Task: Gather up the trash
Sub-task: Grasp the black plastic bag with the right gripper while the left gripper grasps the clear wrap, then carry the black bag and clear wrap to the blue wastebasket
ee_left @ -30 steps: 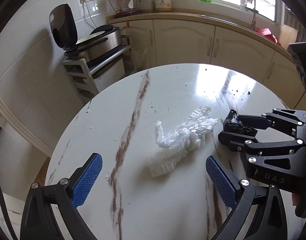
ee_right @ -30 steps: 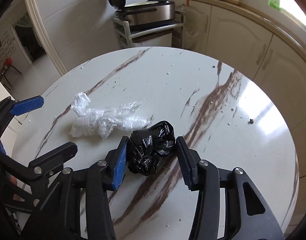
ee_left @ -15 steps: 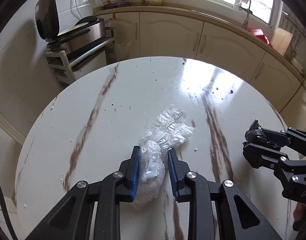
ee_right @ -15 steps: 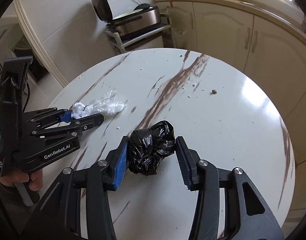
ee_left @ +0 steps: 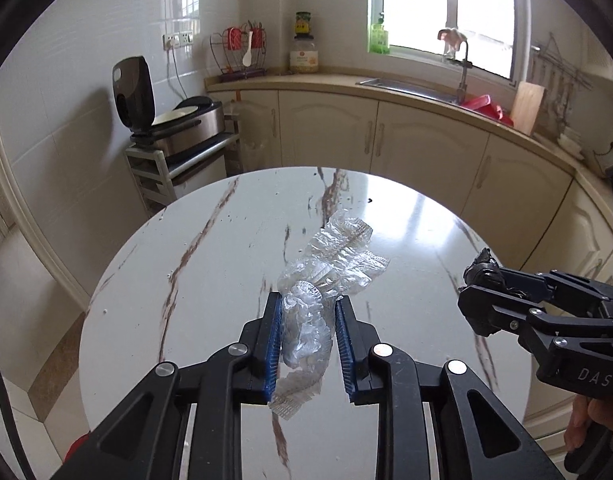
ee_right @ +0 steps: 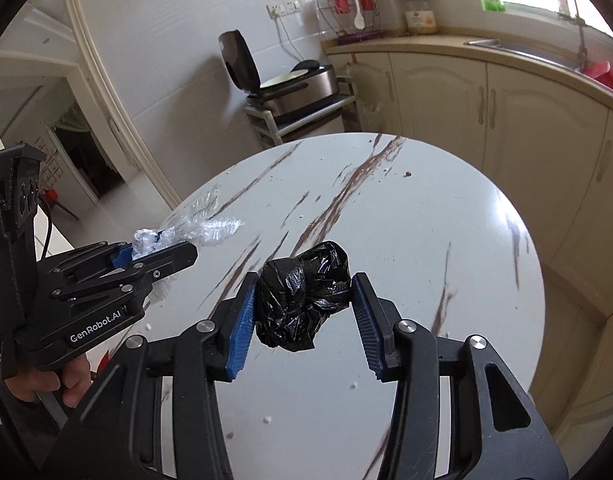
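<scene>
The round marble table [ee_left: 210,264] fills both views, and the pick-up step looks finished: both pieces of trash are held above it, so the next move likely calls for carrying them to a bin, none of which is in view. The right gripper [ee_right: 302,306] is clamped on a crumpled black bag [ee_right: 304,300], wedged between its blue pads. The left gripper [ee_left: 308,336] is closed on clear plastic wrap [ee_left: 330,264], whose loose tail trails forward beyond the fingertips.
</scene>
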`<state>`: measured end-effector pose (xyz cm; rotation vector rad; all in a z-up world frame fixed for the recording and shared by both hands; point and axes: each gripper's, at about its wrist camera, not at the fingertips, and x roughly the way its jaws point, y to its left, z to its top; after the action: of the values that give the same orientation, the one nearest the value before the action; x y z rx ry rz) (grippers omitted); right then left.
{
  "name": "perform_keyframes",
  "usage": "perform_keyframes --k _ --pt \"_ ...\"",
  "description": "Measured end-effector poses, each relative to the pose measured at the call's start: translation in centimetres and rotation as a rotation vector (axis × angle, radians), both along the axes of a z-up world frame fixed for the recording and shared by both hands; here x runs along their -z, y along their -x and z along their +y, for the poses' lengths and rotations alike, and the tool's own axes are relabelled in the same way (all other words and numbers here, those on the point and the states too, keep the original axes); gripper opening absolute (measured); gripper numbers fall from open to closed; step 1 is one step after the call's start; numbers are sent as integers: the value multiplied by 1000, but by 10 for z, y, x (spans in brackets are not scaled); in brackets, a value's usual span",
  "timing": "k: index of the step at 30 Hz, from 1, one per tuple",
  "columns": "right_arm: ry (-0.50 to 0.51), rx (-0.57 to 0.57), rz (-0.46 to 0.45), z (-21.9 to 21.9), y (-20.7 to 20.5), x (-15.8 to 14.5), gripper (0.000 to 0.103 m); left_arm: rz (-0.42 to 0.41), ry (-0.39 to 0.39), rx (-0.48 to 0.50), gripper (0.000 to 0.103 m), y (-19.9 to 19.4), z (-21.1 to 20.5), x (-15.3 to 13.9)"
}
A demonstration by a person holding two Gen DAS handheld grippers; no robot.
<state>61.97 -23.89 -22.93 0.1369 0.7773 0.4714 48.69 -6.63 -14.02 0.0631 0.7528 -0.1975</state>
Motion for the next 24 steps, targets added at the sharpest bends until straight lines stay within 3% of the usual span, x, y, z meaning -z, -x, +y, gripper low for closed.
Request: perform_keyframes --k 12,19,24 --pt "-35 93 -221 -59 136 -46 44 -208 -36 12 22 144 -43 -31" --pt "-83 182 -266 -106 168 -45 44 -286 -77 46 22 203 -83 -27" --pt "-103 258 -255 -143 174 -31 44 -279 -108 133 22 227 -126 -4"
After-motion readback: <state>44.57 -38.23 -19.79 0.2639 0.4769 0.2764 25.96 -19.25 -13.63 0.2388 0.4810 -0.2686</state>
